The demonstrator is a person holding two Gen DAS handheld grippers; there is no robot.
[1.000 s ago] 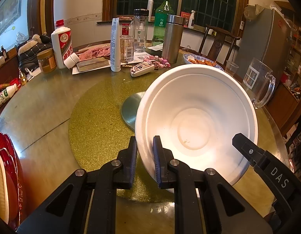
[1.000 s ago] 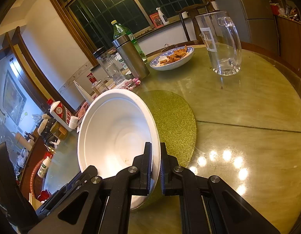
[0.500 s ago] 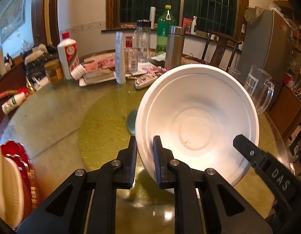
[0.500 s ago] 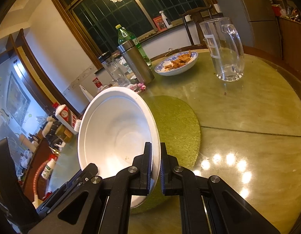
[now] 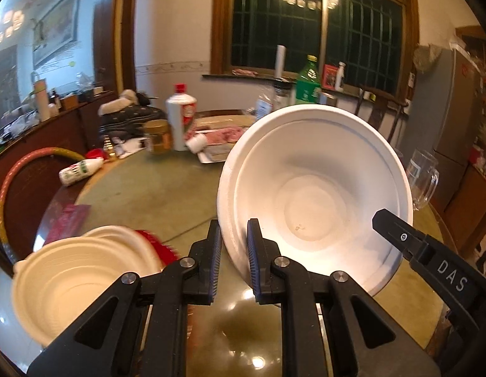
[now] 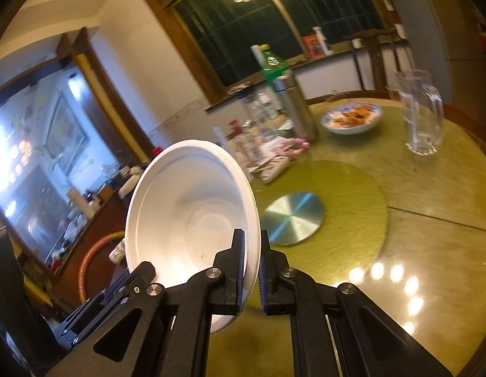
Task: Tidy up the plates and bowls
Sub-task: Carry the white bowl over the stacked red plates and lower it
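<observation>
in the left wrist view, the left gripper is clamped tight on the near left rim of a white bowl, one finger outside the wall and one inside. the bowl is off the table, tilted so its hollow faces the camera, with a small speck near its base. at the bowl's right edge the tip of the right gripper shows, marked das, touching the rim there. low on the left sit cream bowls, nested and blurred, with a red plate edge behind them; how many bowls are stacked is hard to tell. farther back on the table stand a white bottle with a red cap, a jar, a squeeze bottle lying on its side and a glass mug at the right. in the right wrist view, the right gripper is closed hard on the bowl's right rim, the thin wall pinched between its two fingers. the bowl hangs above the table's edge, tilted, open toward the camera. the left gripper shows at the bowl's lower left. on the table lie a green mat with a metal disc on it, a plate of food, a glass pitcher and a steel flask.
</observation>
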